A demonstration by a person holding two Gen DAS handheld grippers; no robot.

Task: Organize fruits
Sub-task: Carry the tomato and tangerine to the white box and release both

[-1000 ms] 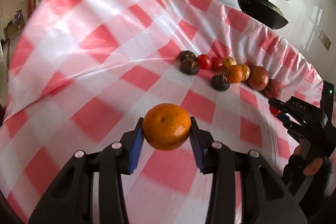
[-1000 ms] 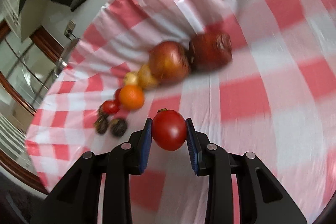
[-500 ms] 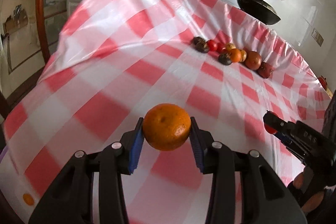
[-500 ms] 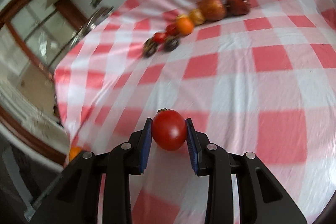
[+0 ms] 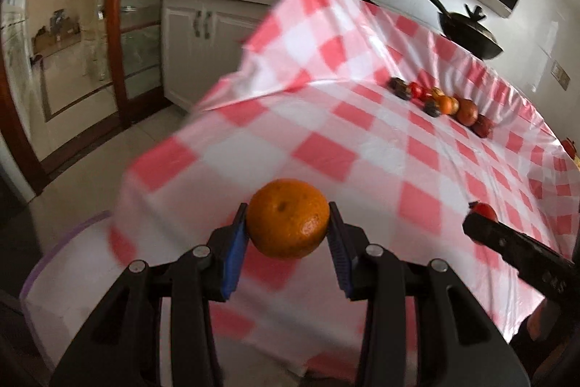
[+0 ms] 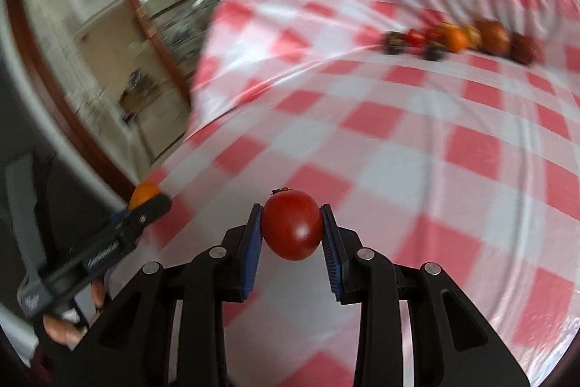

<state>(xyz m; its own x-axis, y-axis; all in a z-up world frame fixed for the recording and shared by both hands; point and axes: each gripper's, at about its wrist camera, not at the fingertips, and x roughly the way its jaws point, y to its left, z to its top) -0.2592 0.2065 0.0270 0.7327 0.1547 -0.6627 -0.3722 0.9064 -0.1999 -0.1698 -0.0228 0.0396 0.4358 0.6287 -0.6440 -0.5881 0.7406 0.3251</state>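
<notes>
Orange mandarin (image 5: 288, 218) was pinched between the blue pads of the left gripper (image 5: 288, 231), held in the air over the near corner of the red-and-white checked tablecloth (image 5: 362, 147). Right gripper (image 6: 291, 229) was clamped on a red tomato (image 6: 291, 223), also off the cloth. Rest of the fruit sat in a tight row (image 5: 442, 102) near the far edge, well apart from both grippers. Dark pan (image 5: 467, 31) sat beyond the row. Right-wrist view was motion-blurred; fruit types in the row were hard to tell.
</notes>
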